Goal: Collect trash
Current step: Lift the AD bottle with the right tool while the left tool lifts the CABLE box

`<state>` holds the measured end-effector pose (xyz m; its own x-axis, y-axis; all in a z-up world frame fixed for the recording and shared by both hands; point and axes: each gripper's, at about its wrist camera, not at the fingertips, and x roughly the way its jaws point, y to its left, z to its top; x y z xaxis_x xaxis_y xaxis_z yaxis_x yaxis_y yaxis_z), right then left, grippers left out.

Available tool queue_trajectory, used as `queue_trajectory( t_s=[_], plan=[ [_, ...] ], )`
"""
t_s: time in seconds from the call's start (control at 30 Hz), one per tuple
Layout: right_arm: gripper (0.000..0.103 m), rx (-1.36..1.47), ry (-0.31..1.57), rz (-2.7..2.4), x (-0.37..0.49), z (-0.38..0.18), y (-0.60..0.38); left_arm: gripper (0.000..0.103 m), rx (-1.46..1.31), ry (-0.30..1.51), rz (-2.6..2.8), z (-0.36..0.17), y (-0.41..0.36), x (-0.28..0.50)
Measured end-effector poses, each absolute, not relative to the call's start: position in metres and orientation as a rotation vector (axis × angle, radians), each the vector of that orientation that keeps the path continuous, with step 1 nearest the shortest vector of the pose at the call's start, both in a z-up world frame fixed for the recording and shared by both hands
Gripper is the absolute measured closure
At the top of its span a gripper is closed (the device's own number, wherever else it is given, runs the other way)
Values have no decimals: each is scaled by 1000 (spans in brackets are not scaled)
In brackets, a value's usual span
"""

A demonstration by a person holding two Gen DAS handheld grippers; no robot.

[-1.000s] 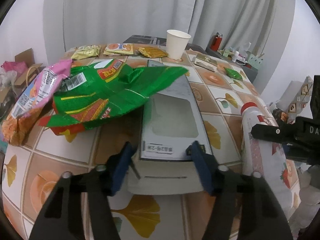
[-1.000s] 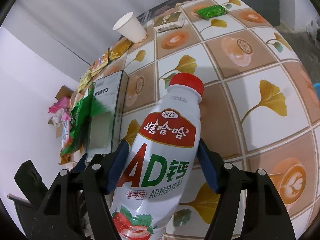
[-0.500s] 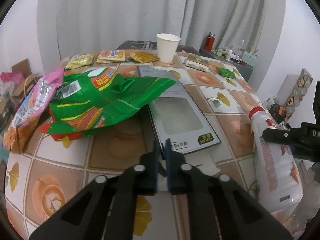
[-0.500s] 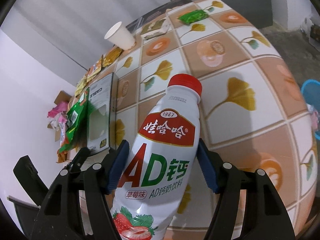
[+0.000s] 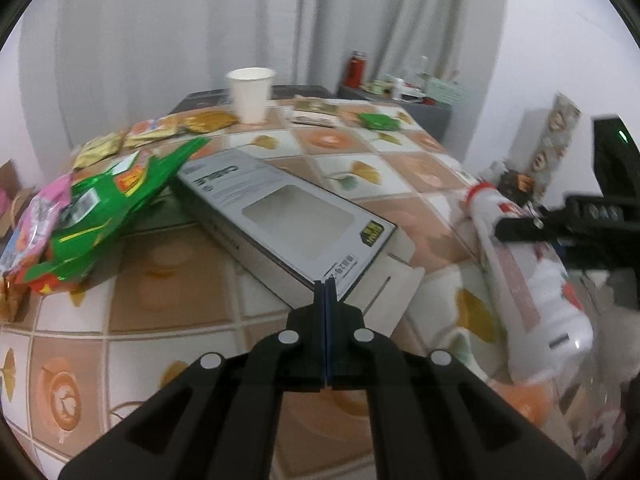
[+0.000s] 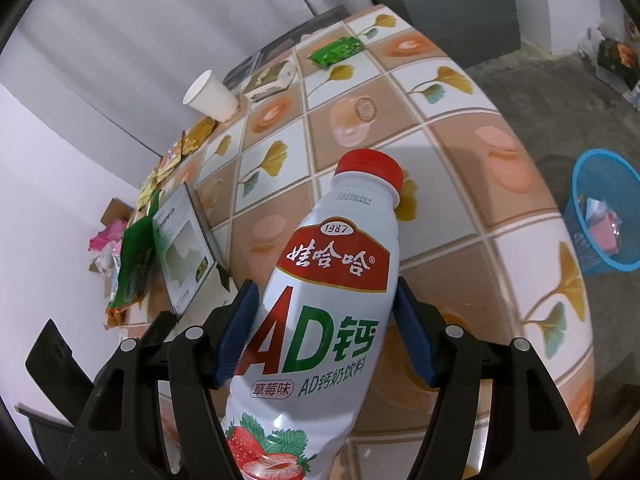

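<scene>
Milk bottle (image 6: pixel 332 304) clamped in R hand-held gripper (image 6: pixel 324 332) for bin (image 6: pixel 604 216) at 3 o'clock; L hand-held gripper (image 5: pixel 325 292) pinched closed on box flap (image 5: pixel 384 284).

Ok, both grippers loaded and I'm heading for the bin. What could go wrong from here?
The left gripper seems to pinch only the thin end flap of the cable box, so the box could swing or tear free. The green snack bag rests against that box and may be dragged off the table. The right gripper holds the milk bottle tilted; the blue basket is low, so it might bounce out.
</scene>
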<state>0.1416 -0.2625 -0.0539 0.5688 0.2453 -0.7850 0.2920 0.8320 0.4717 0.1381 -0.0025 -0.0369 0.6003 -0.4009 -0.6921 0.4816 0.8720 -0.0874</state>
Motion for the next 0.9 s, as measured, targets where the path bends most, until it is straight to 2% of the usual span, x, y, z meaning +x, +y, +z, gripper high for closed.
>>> queue_trajectory(
  t_s=[0.27, 0.47, 0.57, 0.63, 0.73, 0.87, 0.9],
  plan=[
    [40, 622, 979, -23, 136, -55, -275, 103, 178, 868, -734, -31, -8, 92],
    [40, 618, 974, -5, 134, -54, -277, 102, 197, 969, -776, -26, 21, 68],
    [40, 576, 980, 13, 137, -53, -273, 85, 135, 999, -707, -22, 41, 71],
    [40, 549, 986, 24, 137, -51, -269, 65, 62, 1000, -666, -19, 52, 78],
    [40, 494, 1011, 69, 143, -49, -254, 52, -46, 1019, -622, -19, 58, 92],
    [40, 425, 1043, 163, 150, -49, -221, 43, -130, 1052, -562, -24, 55, 111],
    [40, 420, 1047, 184, 150, -50, -215, 37, -136, 1054, -553, -24, 55, 113]
  ],
)
